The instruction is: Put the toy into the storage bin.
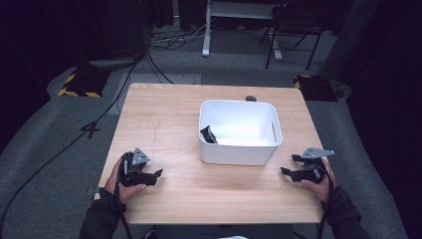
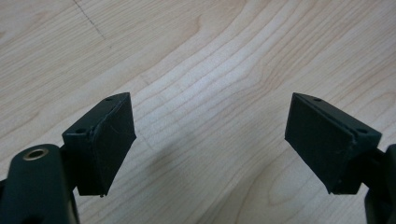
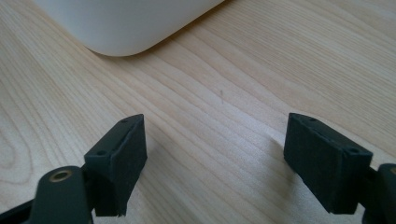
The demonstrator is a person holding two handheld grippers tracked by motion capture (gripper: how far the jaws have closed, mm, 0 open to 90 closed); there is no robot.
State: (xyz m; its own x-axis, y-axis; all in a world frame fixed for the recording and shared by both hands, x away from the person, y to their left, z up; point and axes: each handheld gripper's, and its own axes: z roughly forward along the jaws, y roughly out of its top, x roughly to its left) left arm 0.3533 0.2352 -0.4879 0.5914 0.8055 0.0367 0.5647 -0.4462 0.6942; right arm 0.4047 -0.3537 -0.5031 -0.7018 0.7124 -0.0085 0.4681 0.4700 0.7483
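While nothing is gripped, left claw [image 2: 210, 140] and right claw [image 3: 215, 161] held wide open, grained wooden table [image 3: 224, 93] beneath, smooth rounded white tub [image 3: 126, 23] ahead of right claw.

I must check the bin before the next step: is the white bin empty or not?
Not empty. The white bin stands upright on the table, and a small black object lies against its inner left wall.

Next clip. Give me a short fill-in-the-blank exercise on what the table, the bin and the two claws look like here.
1. The white bin stands on a ____ table.
2. The dark object lies ____ the bin.
3. The left claw has its jaws ____, with bare tabletop between them.
4. The right claw has ____ between its jaws.

Missing words: wooden; inside; open; nothing
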